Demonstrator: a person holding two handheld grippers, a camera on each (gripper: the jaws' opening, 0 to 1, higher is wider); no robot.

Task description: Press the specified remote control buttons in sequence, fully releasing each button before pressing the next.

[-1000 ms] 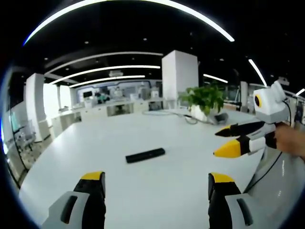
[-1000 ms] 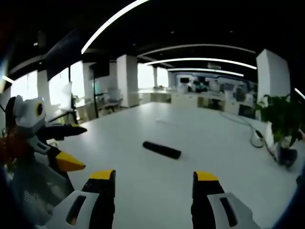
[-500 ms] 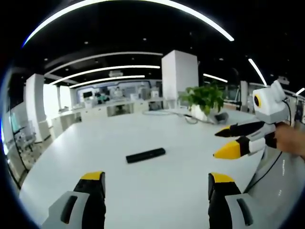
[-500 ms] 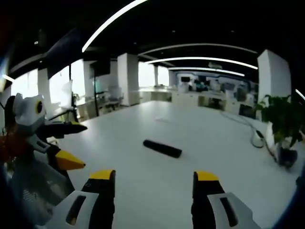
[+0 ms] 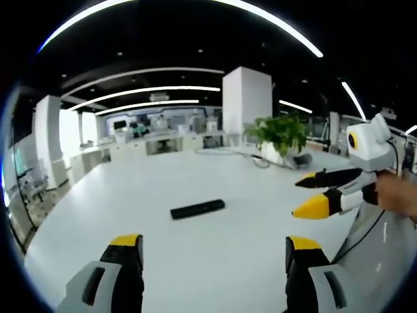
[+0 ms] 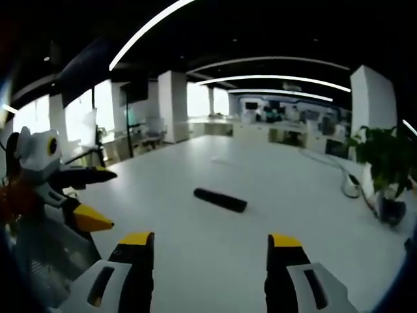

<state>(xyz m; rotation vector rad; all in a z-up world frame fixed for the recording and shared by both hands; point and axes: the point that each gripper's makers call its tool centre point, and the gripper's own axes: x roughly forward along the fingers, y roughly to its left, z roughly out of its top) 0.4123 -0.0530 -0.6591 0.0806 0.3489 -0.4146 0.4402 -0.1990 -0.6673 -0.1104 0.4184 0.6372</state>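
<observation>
A black remote control point(image 5: 197, 209) lies flat on a large white table point(image 5: 215, 261), near the middle of the left gripper view and at about twelve o'clock from that view's own jaws. The left gripper point(image 5: 214, 244) is held low over the table, level and pointing forward, its two yellow-tipped jaws standing wide apart with nothing between them; the remote is well apart from them, farther out on the table.

At three o'clock in the same view the right gripper point(image 5: 313, 194) comes in from the side, carried by a person's hand point(image 5: 397, 193) at the edge. Its two jaws point toward nine o'clock, one black and dark above, one yellow-tipped below, spread apart and holding nothing. It hangs above the table, clear of the remote.

In the right gripper view the remote control point(image 6: 220, 199) lies at roughly twelve o'clock, slanted across the table point(image 6: 293, 195), well beyond the jaws. The right gripper point(image 6: 212, 243) is also level, jaws wide apart and empty. At nine o'clock the left gripper point(image 6: 98, 199) shows with jaws parted, pointing toward three o'clock; the hand behind it is too blurred to make out clearly.

A potted plant point(image 5: 281, 135) stands at the table's far side at about one o'clock in the left gripper view, with a white pillar point(image 5: 246, 104) behind it.
</observation>
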